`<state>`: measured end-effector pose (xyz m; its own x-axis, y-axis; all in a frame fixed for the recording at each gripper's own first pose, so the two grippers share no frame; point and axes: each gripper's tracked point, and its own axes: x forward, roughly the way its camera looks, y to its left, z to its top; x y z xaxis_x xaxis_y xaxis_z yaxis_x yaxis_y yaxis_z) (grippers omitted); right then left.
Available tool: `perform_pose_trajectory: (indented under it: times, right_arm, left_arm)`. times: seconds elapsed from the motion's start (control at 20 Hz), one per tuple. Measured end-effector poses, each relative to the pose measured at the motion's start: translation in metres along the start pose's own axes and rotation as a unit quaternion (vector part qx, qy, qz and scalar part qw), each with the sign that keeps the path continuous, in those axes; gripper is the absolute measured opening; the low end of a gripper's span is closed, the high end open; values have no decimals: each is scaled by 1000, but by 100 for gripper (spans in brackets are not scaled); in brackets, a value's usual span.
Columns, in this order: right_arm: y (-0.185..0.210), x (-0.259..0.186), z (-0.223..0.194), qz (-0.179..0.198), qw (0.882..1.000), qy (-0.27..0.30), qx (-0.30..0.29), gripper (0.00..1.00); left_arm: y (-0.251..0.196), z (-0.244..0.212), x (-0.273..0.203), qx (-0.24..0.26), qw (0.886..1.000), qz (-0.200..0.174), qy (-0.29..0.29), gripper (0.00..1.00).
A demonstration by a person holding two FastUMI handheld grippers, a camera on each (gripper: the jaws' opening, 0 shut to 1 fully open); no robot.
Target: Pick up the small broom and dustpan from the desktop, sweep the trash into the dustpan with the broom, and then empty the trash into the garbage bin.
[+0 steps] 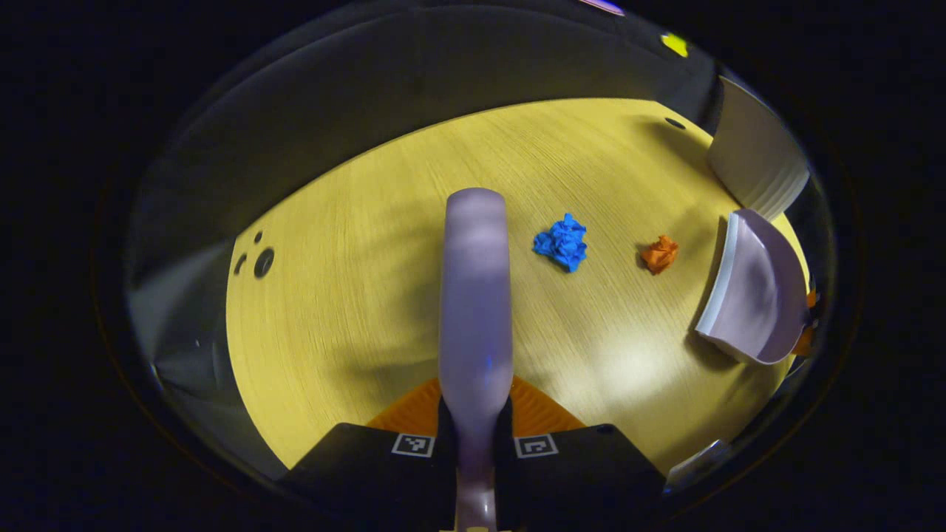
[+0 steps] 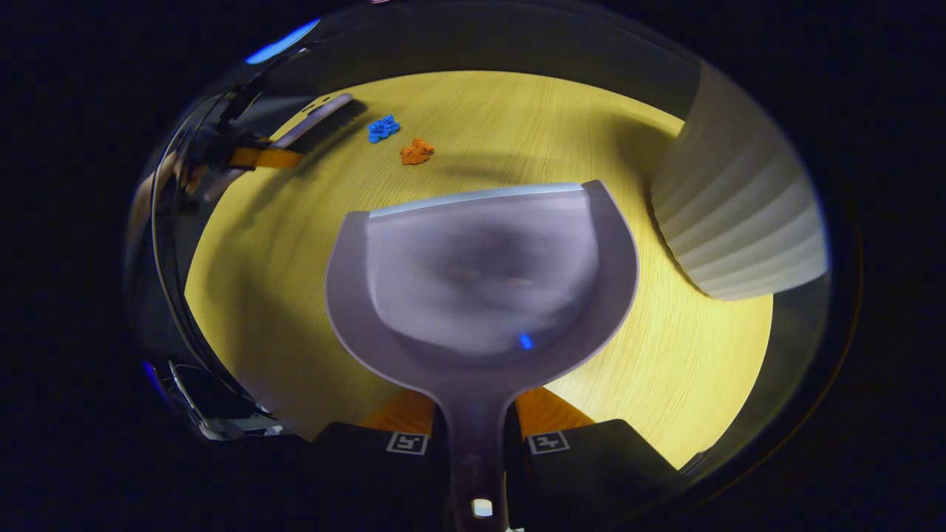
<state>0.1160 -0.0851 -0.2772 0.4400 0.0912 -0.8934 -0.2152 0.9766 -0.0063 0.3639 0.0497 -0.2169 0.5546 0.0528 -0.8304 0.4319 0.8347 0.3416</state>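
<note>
The left gripper has its jaws clenched on the broom, which runs straight out toward 12 o'clock in the left gripper view, its pale lilac back toward the camera; the bristles are hidden from here. The right gripper grips the dustpan by its handle, the pan spreading ahead with its lip at 12 o'clock, apparently held a little above the table. Both tools look like light, stiff, smooth plastic, so a firm hold low on each handle, as now, seems right; smooth handles could twist in the jaws under sideways sweeping load. The trash is two crumpled paper wads, blue and orange, lying near each other on the table, at about 1 and 2 o'clock of the broom tip. They should be very light and springy, likely to roll or hop rather than slide, so gentle strokes would suit. In the left gripper view the dustpan stands at 3 o'clock, just beyond the orange wad. The ribbed white bin stands at 2 o'clock of the dustpan, near it.
</note>
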Motion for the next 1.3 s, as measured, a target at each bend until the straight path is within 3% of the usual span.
perform_pose_trajectory:
  times: [0.05, 0.1, 0.15, 0.2, 0.35, 0.6, 0.75, 0.85, 0.9, 1.0, 1.1, 1.15, 1.2, 1.3]
  right_arm:
    - [-1, 1, 2, 1, 1000, 2, -7, 39]
    - [-2, 2, 3, 2, 1000, 4, -13, 29]
    - [-3, 3, 3, 6, 1000, 4, -16, 39]
    - [-3, 4, 4, 10, 1000, 6, -18, 34]
    - [-5, 7, 6, 17, 999, 6, -26, 34]
    - [-11, 8, 6, 29, 999, 5, -41, 29]
    - [-12, 9, 3, 31, 998, 0, -55, 34]
    - [-13, 10, 3, 30, 998, -1, -62, 29]
    - [-14, 10, 3, 30, 997, -4, -67, 34]
    - [-16, 11, 1, 31, 997, -2, -67, 34]
    - [-16, 12, 0, 35, 997, -5, -63, 34]
    - [-15, 12, 0, 32, 997, -6, -64, 29]
    - [-16, 12, 2, 28, 997, -10, -66, 34]
    - [-18, 14, 0, 20, 997, -16, -70, 34]
  left_arm:
    - [0, 6, 5, 21, 1000, 1, 4, 25]
    - [-1, 11, 12, 41, 999, -3, 9, 25]
    - [-6, 15, 19, 59, 998, -7, 16, 25]
    - [-10, 18, 23, 76, 997, -12, 21, 25]
    - [-28, 37, 24, 125, 992, -29, 16, 25]
    - [-92, 45, 16, 182, 977, -107, 29, 25]
    - [-132, 37, 4, 216, 959, -172, 55, 25]
    - [-162, 26, -6, 247, 942, -212, 79, 25]
    - [-178, 16, -10, 261, 931, -237, 94, 25]
    - [-204, 3, -25, 269, 913, -283, 117, 25]
    - [-209, 0, -34, 256, 913, -292, 128, 25]
    - [-210, 1, -39, 238, 917, -294, 125, 25]
    - [-213, 0, -39, 220, 922, -293, 121, 25]
    - [-213, -5, -41, 184, 934, -287, 106, 25]
